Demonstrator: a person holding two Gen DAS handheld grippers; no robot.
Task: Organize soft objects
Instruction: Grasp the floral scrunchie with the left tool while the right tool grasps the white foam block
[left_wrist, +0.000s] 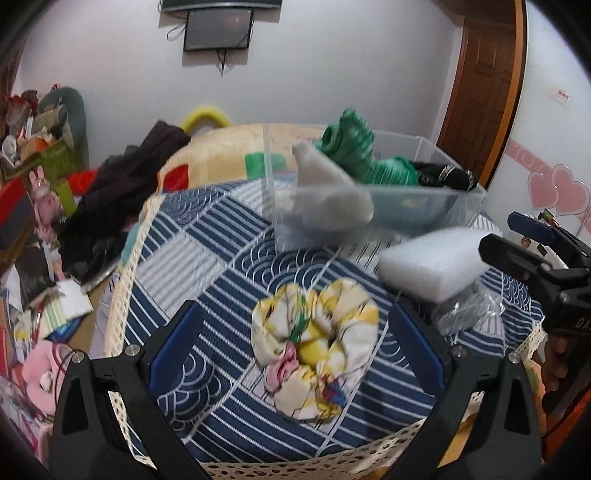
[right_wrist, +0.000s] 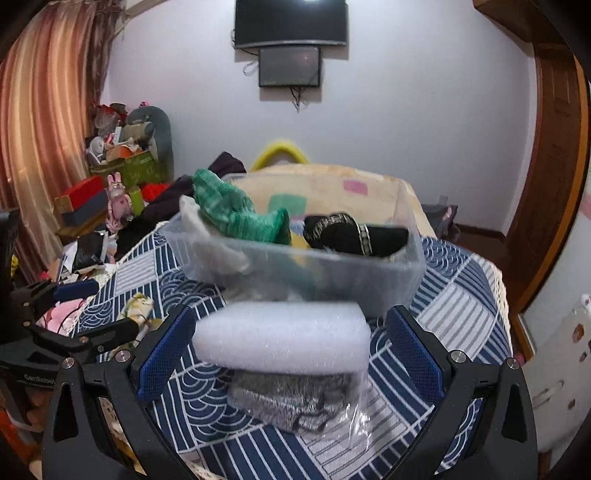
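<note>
A yellow and white floral scrunchie lies on the blue patterned tablecloth, between the fingers of my open left gripper. A white foam block rests on a grey furry item in clear plastic, between the fingers of my open right gripper. The foam block and the right gripper also show in the left wrist view. A clear plastic bin behind holds a green knit item, a black sock and a grey-white soft thing.
The tablecloth has a cream lace edge. Clutter of boxes, toys and dark clothes lies to the left. A wooden door is at the right. Screens hang on the wall.
</note>
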